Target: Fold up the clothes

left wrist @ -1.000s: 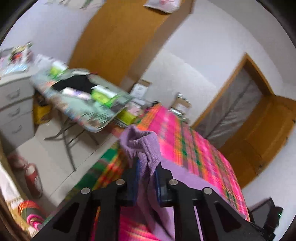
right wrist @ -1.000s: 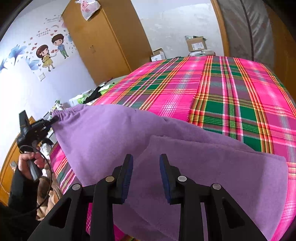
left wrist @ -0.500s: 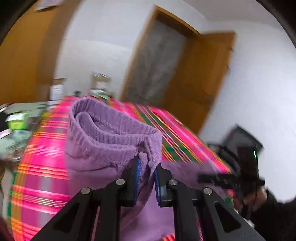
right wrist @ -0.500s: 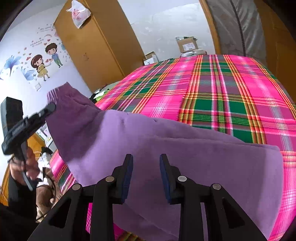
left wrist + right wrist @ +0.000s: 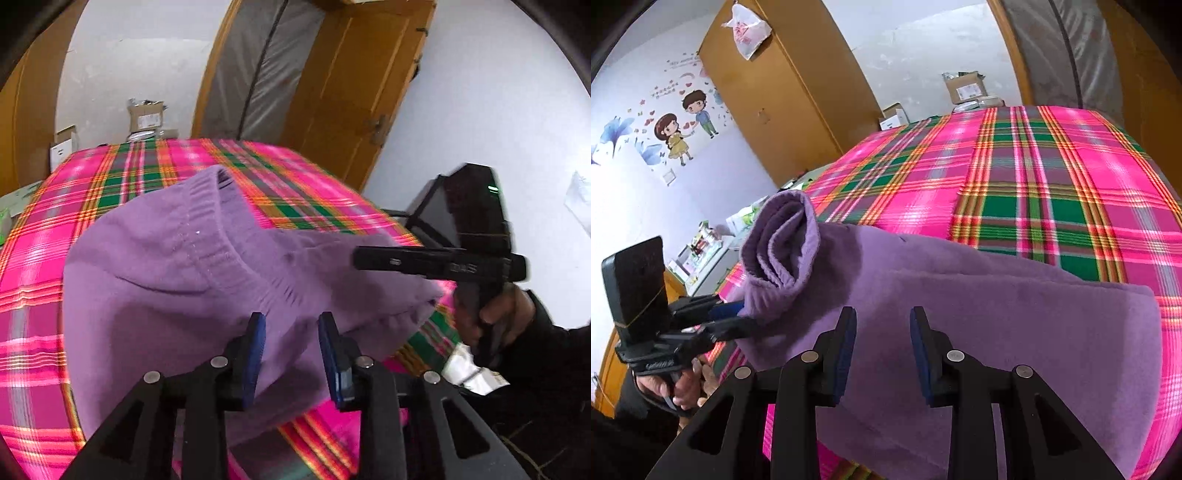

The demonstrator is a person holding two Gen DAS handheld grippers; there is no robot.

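Before me spreads a bed covered in a bright pink, green and orange plaid sheet [image 5: 1052, 177]. One thing lies directly on it: a soft purple fleece garment [image 5: 997, 314], folded over near my edge, its ribbed hem [image 5: 221, 236] bunched up on top.

Garment [image 5: 979, 314] on bed [image 5: 1052, 177]; boxes [image 5: 964, 86] behind bed.

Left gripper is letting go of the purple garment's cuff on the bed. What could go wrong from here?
1. The ribbed cuff stands bunched and curled, so it may flop back and undo the fold as the left gripper opens.
2. The purple garment lies near the plaid bedspread's front edge and could slide off.
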